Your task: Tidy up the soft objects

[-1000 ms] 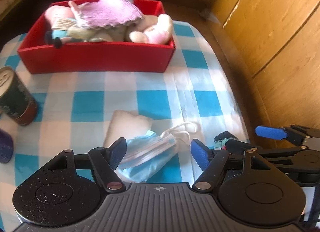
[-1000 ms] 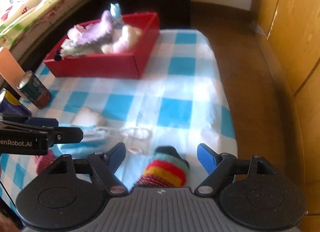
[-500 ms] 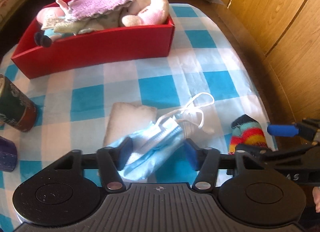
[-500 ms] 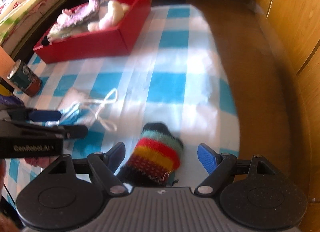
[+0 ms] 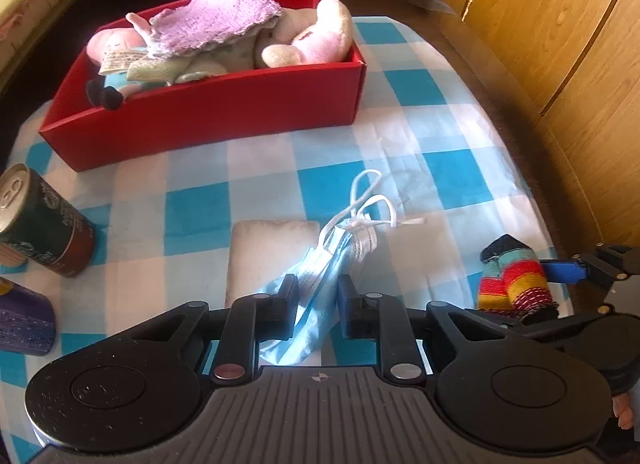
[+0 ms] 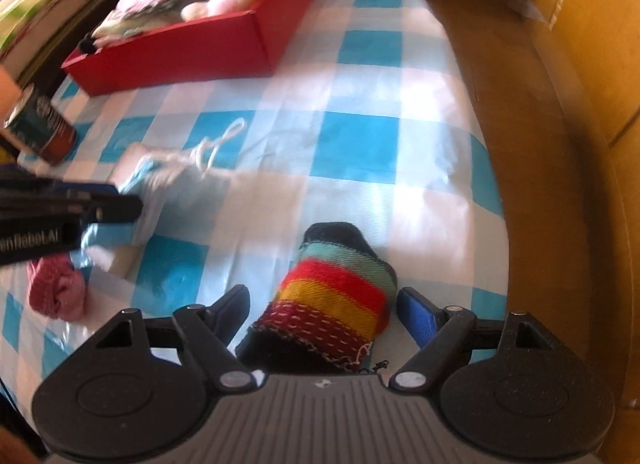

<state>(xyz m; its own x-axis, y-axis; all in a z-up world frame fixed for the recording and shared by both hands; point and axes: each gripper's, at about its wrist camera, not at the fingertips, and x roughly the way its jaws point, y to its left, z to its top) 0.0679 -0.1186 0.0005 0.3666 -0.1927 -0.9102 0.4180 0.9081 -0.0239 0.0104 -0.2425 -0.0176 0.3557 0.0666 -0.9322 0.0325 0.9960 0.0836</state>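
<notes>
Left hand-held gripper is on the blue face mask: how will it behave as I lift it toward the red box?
Probably floppy: the face mask is bunched into folds where the left hand-held gripper pinches it. Its white ear loops trail loose on the checked cloth, so they will likely dangle and could snag the red box rim. It looks thin, likely very light.

A blue-and-white checked cloth (image 5: 192,220) covers the tabletop. At its left edge stands a dark green drink can (image 5: 42,220) with a reddish base, upright, and just beside it, nearer the camera, a purple cup (image 5: 24,322). Wooden cupboard doors (image 5: 560,24) line the right side, above a brown floor (image 6: 532,144).
</notes>
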